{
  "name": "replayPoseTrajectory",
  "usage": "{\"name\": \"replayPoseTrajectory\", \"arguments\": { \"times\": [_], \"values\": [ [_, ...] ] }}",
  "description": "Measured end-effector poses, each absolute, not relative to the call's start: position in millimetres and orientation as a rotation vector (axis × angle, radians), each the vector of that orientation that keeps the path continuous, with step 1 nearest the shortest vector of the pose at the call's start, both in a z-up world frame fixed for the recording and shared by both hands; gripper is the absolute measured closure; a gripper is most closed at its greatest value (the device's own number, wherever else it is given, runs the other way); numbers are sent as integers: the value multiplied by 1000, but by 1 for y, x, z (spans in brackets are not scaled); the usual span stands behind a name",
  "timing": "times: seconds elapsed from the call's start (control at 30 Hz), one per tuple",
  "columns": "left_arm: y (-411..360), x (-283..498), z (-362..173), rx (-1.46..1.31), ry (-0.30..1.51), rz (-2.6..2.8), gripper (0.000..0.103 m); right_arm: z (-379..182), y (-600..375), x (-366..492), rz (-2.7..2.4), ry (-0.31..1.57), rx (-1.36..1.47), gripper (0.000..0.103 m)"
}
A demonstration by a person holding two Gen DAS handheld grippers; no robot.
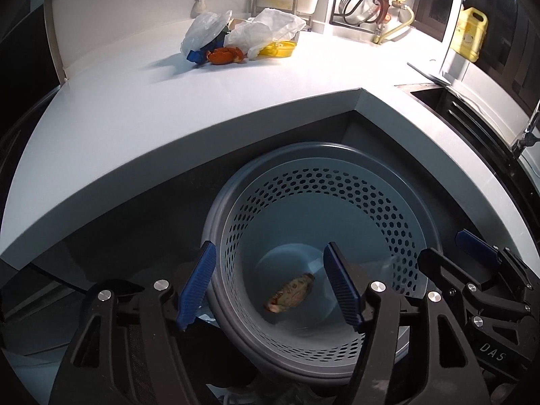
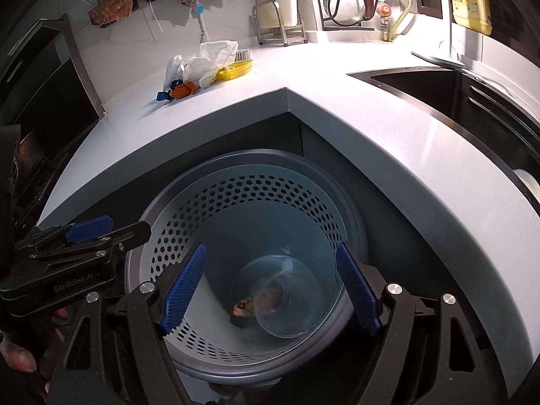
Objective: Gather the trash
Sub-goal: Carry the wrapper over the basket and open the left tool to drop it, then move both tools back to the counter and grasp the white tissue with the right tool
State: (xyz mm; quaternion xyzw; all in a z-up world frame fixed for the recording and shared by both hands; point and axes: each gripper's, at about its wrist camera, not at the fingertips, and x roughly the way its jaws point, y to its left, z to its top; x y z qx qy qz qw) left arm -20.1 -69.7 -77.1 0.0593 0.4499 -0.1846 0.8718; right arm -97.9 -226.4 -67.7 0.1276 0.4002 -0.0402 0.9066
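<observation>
Grippers angled steeply down over the perforated bin (image 1: pixel 337 202) — left gripper (image 1: pixel 270 287) open, empty. Right gripper (image 2: pixel 270 287) likewise open — nothing held.

A white L-shaped counter (image 1: pixel 236 101) carries a heap near its back wall: plastic bags (image 1: pixel 260 30), a yellow dish (image 1: pixel 278 49), orange shells (image 1: pixel 224 55) and a blue scrap (image 1: pixel 195 56).
</observation>
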Motion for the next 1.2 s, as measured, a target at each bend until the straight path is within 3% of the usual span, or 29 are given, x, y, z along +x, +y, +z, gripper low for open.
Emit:
{"name": "replayPoseTrajectory", "arguments": {
  "times": [0.77,1.2],
  "values": [
    [-48,-13,-66,62,926,-364,35,-61,-220,-94,-69,794,258,27],
    [-22,46,-26,14,801,-277,31,-22,-220,-31,-46,682,216,27]
  ]
}}
